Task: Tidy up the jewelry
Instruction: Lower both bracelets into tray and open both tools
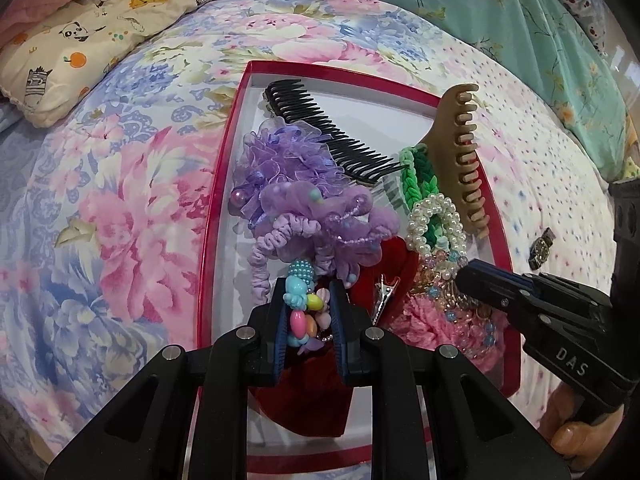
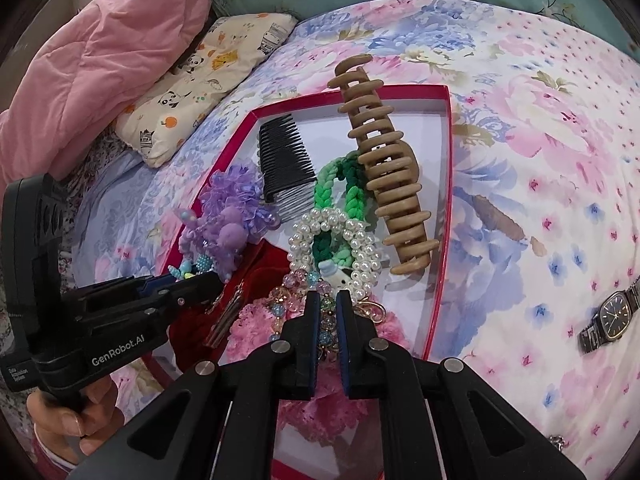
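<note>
Left gripper pinches the bead bracelet over the red box; its light, floppy, slippery beads probably need a middle hold.

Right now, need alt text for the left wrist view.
The left tool grips a pastel bead bracelet above a red-rimmed box on a floral bedspread. The box holds purple scrunchies, a black comb, a tan claw clip and pearls; the right tool reaches in from the right.
</note>
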A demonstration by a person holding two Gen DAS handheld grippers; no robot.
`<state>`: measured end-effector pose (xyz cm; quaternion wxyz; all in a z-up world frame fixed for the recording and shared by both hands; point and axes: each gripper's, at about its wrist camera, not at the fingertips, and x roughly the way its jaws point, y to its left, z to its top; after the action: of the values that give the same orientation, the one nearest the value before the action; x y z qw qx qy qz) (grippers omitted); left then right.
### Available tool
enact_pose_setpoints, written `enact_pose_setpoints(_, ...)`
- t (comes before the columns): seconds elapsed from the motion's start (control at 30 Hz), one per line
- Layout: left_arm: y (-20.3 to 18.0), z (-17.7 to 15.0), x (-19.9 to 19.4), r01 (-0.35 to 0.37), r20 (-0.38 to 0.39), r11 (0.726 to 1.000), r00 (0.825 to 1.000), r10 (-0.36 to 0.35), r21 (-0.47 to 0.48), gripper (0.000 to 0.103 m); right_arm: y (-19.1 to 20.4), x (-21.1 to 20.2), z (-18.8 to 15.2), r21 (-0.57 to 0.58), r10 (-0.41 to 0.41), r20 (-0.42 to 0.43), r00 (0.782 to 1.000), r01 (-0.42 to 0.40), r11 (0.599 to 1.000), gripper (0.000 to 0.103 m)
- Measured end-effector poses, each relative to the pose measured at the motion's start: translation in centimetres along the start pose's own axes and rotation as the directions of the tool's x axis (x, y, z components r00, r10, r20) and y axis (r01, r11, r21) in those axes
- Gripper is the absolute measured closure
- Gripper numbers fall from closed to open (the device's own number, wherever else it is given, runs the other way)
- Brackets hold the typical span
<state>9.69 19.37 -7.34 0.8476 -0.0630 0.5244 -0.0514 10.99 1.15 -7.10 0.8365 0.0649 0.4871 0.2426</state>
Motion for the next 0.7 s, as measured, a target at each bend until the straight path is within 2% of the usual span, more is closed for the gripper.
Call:
enact_pose_setpoints(0.3, 0.02, 0.03, 0.19, 0.0, -0.005, 1.0, 1.0, 0.0, -0.001, 0.086, -0.37, 0.23, 0.21, 0.019, -0.008, -0.005, 1.0, 0.008, 1.0, 0.094)
enact_pose_setpoints(0.47, -0.25, -0.19, -0.06, -0.01, -0.003, 1.0, 1.0, 0.01, 0.008, 0.086, -0.19, -0.03, 0.04, 0.021, 0.003, -0.008, 1.0, -0.003, 1.0, 0.086)
enact_pose_setpoints(0.53, -0.38, -0.25, -0.12, -0.013, -0.002, 1.0, 1.0, 0.013, 0.013, 0.086, -0.26, -0.13, -0.09, 0.029, 0.01, -0.006, 1.0, -0.01, 1.0, 0.074)
enact_pose_setpoints(0.7, -0.49, -0.29, -0.2, -0.023, 0.0, 1.0, 1.0, 0.023, 0.018, 0.084, -0.43, -0.25, -0.22, 0.033, -0.008, 0.004, 1.0, 0.008, 0.999, 0.071)
